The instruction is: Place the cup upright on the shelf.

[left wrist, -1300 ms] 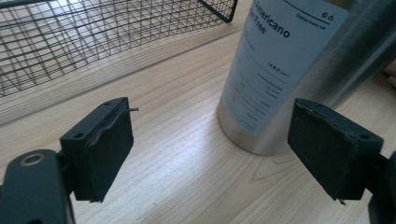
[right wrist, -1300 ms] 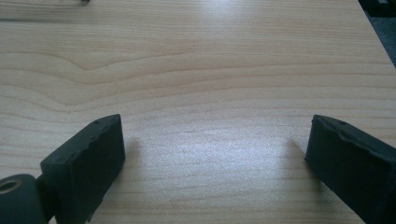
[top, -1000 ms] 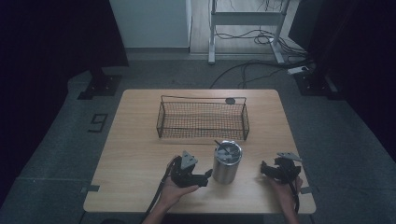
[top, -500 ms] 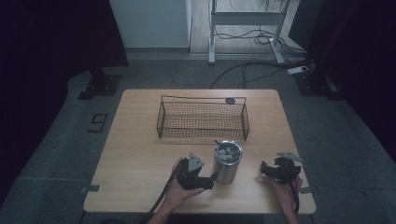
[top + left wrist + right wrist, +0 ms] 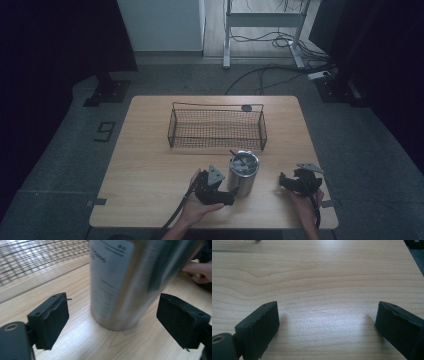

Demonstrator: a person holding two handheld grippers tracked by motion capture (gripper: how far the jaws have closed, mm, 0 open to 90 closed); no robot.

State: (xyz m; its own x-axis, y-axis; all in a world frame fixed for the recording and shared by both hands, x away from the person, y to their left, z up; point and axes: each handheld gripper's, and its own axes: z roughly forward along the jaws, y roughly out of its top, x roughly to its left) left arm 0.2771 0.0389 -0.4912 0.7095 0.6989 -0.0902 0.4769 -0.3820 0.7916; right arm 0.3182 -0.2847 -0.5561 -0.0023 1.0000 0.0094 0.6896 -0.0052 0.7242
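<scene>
1. High view: since the earlier frame the left gripper has slid right to the steel cup near the table's front edge; the right gripper rests apart.
2. Left gripper view: the jaws have just been opening and stand wide, the cup ahead between them, untouched.
3. Right gripper view: the jaws gape over bare wood, holding nothing.

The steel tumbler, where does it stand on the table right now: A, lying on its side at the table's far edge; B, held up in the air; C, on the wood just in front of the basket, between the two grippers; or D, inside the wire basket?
C: the steel tumbler stands upright on the table, just in front of the wire basket, between the left gripper and the right gripper.
</scene>
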